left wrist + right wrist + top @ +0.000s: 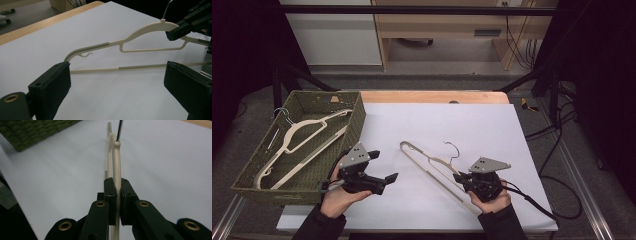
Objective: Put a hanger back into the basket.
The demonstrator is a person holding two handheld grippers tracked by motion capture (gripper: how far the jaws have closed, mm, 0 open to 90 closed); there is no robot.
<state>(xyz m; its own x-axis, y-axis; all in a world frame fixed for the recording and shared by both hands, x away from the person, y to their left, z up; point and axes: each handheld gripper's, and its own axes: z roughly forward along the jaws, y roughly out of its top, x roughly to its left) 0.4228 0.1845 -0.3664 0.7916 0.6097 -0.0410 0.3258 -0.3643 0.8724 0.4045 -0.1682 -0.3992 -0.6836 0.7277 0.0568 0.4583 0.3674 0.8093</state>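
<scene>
R gripper [118, 200] clamped on cream hanger [432, 167] arm, tilting it up off white sheet [437, 125] | L gripper [379, 167] jaws wide, empty, aimed at far end (I'd guess for 2-hand carry) | basket [357, 117] left, w/ another hanger [297, 140].

The hanger [432, 167] is cream plastic with grey ribbed grip strips on its shoulder and lower bar and a thin metal hook [453, 150] at its neck. It is pinched by one shoulder arm between the closed jaws of the right tongs [118, 202], near the neck, and stands on edge, stretching straight away from them over the white sheet. Its far end, with a small notch hook, lies just in front of the wide-open left tongs [382, 165], which do not touch it.
</scene>
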